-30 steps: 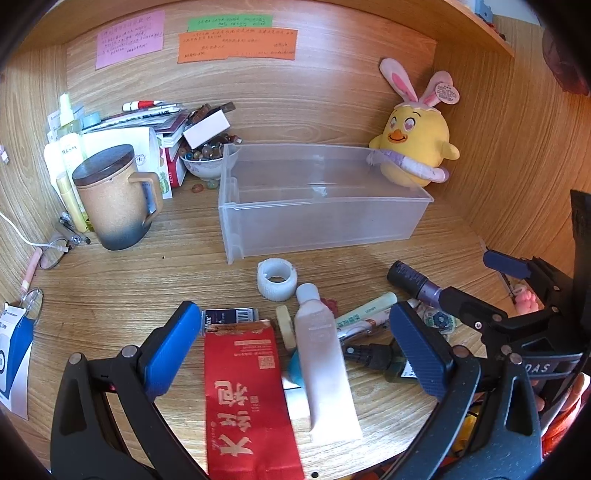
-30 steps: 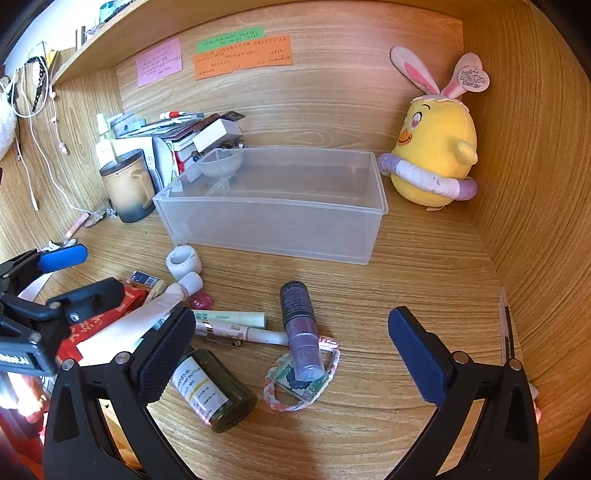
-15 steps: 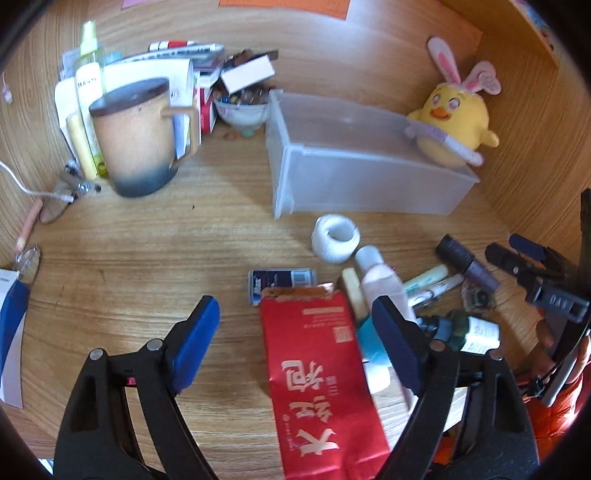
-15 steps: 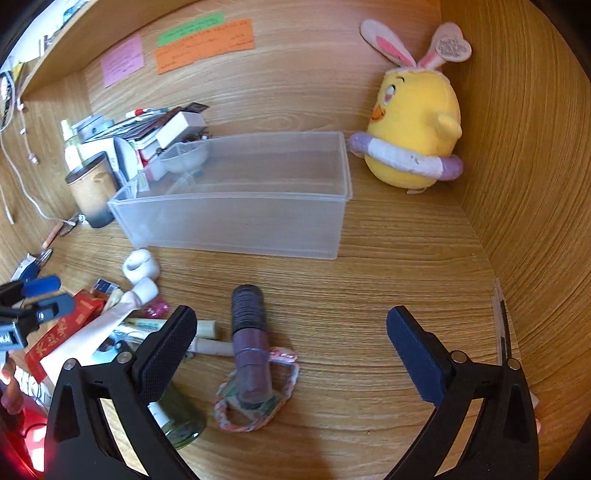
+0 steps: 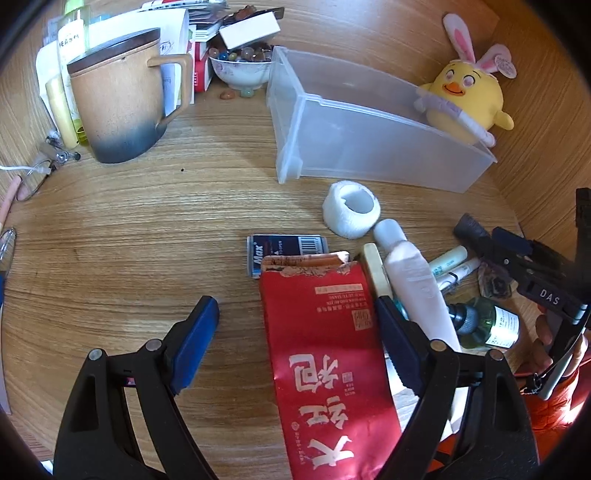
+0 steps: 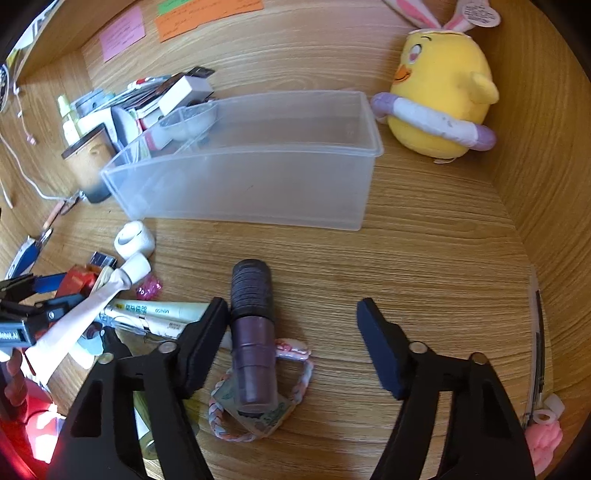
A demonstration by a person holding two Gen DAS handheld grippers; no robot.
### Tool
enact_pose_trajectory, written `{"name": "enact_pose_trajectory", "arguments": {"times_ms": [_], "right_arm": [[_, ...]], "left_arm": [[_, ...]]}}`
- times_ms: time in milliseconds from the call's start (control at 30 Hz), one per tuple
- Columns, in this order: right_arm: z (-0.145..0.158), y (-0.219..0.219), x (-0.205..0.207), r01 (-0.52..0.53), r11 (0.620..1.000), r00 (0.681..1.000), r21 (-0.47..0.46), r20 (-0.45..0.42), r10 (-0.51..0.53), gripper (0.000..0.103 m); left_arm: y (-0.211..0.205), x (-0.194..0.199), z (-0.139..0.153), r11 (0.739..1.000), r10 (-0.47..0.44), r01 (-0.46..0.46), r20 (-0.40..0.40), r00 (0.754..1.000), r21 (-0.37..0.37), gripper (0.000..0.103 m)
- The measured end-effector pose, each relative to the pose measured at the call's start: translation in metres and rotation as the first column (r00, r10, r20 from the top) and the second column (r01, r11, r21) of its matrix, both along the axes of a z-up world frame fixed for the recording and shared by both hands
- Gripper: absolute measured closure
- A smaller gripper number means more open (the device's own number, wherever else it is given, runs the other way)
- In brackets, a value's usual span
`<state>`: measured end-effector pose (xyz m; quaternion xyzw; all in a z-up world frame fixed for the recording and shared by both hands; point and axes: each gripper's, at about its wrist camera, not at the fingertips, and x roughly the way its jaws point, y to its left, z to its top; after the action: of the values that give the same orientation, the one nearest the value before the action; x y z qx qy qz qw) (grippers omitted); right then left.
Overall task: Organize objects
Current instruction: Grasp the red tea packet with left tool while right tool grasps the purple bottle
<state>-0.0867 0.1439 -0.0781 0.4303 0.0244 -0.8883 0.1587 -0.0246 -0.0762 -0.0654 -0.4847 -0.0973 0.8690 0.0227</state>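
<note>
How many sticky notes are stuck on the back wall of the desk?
3 in the right wrist view: a pink note on the left, an orange note beside it, and a green note above the orange, cut off by the frame. More may be hidden.

Readable print near the clear bin (image 5: 369, 147)

In front of it, "Max" is showing on a blue box (image 5: 286, 249), "MINISO" on a pale tube (image 6: 162, 309), and "DAS" on the right gripper (image 5: 550, 295).

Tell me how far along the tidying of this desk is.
Nothing looks done: the clear bin is empty. In hand: the left hand-held gripper straddles the red packet without pinching it, and the right hand-held gripper is closing around the purple bottle, one pad beside it. Still left: the white tube, tape roll, pens and green bottle.
</note>
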Motion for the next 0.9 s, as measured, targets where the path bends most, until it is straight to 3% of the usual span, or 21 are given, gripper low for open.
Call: {"name": "enact_pose_trajectory", "arguments": {"times_ms": [233,433,733,900], "right_arm": [[-0.005,-0.013,-0.007,-0.037,0.999,0.999,0.020,0.017,0.037,0.067],[-0.007,-0.016,-0.008,-0.036,0.999,0.999,0.014,0.014,0.036,0.079],[0.002,-0.010,-0.006,-0.009,1.000,1.000,-0.007,-0.023,0.009,0.079],[0.014,-0.007,-0.001,-0.006,1.000,0.998,-0.020,-0.060,0.005,0.079]], "left_arm": [[-0.003,-0.005,0.002,0.995,-0.007,0.007,0.000,1.000,-0.101,0.018],[-0.006,-0.013,0.000,0.994,-0.033,0.034,0.003,0.999,-0.101,0.049],[-0.011,-0.008,0.018,0.993,0.009,-0.019,-0.089,0.996,-0.115,0.049],[-0.010,-0.009,0.037,0.996,0.028,-0.041,-0.160,0.987,-0.078,0.050]]}}
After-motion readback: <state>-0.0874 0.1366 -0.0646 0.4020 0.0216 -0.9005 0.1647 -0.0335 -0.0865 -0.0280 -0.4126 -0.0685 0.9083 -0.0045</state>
